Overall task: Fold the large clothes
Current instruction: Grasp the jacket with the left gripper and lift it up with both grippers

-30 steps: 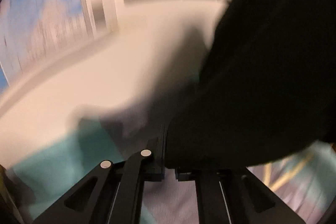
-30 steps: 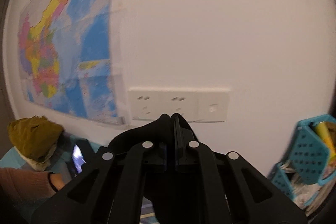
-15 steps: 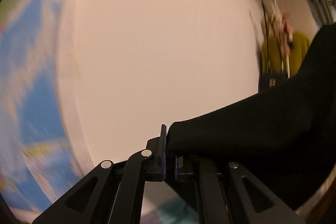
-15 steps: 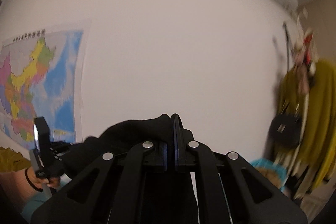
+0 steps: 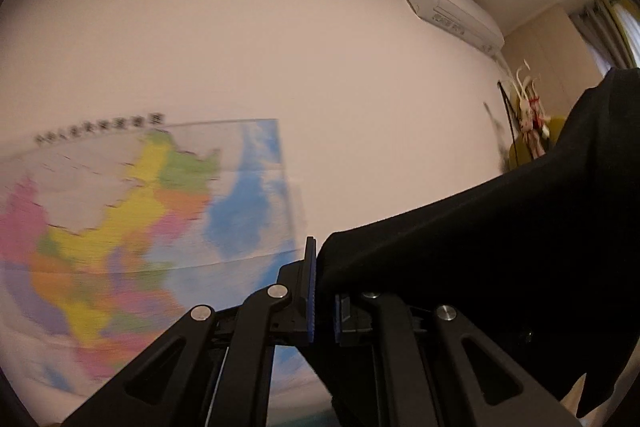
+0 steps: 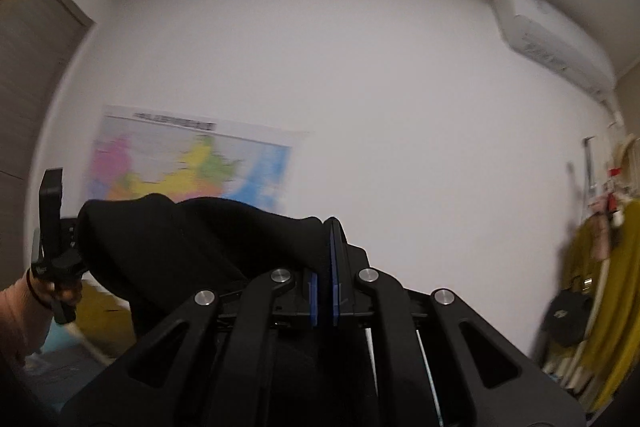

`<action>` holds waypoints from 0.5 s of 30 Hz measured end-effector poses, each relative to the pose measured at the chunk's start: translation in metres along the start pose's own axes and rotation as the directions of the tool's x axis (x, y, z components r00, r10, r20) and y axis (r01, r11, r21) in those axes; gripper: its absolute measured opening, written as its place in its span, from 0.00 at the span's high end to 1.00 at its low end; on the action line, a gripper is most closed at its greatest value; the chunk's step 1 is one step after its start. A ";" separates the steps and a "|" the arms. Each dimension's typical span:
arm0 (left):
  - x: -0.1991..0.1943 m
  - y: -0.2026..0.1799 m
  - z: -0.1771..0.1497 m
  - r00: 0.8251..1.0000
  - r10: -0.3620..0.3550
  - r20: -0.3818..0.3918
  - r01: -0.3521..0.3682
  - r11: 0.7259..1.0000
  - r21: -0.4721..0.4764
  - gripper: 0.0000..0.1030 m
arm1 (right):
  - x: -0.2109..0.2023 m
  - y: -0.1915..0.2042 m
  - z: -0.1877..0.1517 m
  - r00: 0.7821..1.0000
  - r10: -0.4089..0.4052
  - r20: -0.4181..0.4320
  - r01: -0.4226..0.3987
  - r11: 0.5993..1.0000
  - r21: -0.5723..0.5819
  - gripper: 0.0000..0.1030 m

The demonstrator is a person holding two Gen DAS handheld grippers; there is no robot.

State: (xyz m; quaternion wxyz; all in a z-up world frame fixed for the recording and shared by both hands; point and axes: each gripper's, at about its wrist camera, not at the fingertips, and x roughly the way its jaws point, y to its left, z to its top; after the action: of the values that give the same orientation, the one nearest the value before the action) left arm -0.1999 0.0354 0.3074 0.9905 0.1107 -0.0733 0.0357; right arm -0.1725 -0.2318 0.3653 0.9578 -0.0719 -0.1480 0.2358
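Left wrist view: left gripper point(image 5: 322, 287) clamped on an edge of the black garment point(image 5: 500, 259), blue pads point(image 5: 311, 291) pinching the cloth nearly together. Garment runs from the jaws off to the right and upward, hanging in the air, filling the lower right of the view. Behind it, a coloured wall map point(image 5: 140, 235), blurred. Farther right, a coat stand with ribbons point(image 5: 530, 119); high on the wall, a white air conditioner point(image 5: 450, 7). Right wrist view: right gripper point(image 6: 325, 267) pinched narrow on the other end of the same black garment point(image 6: 208, 247), cloth bunched at the left of the jaws and stretching away to the left. At far left the person's hand point(image 6: 44, 287) holds the other gripper's handle, the cloth reaching to it. Beyond: wall map point(image 6: 188, 159), a brown door point(image 6: 36, 67) at left, air conditioner point(image 6: 552, 43) upper right, mustard clothing on a rack point(image 6: 600, 287) at right edge.
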 end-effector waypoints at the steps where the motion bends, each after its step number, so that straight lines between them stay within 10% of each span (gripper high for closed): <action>1: -0.013 0.003 -0.001 1.000 0.012 -0.008 -0.012 1.000 0.015 0.95 | -0.006 0.006 -0.001 0.999 0.035 0.000 -0.035 0.999 0.016 0.96; 9: -0.085 0.022 0.005 0.976 0.202 -0.084 -0.192 0.975 0.113 0.95 | 0.001 0.043 -0.026 0.957 0.290 0.007 -0.288 0.948 0.135 0.96; 15: -0.019 0.052 -0.054 0.907 0.271 -0.322 -0.241 0.962 0.130 0.95 | 0.124 0.062 -0.090 0.899 0.397 -0.188 -0.346 0.904 0.253 0.95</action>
State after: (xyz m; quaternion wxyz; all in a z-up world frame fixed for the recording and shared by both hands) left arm -0.2154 0.0970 0.2633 0.9693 0.1356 0.0850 0.1868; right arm -0.0656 -0.1247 0.2983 0.9076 -0.0230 0.0092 0.4192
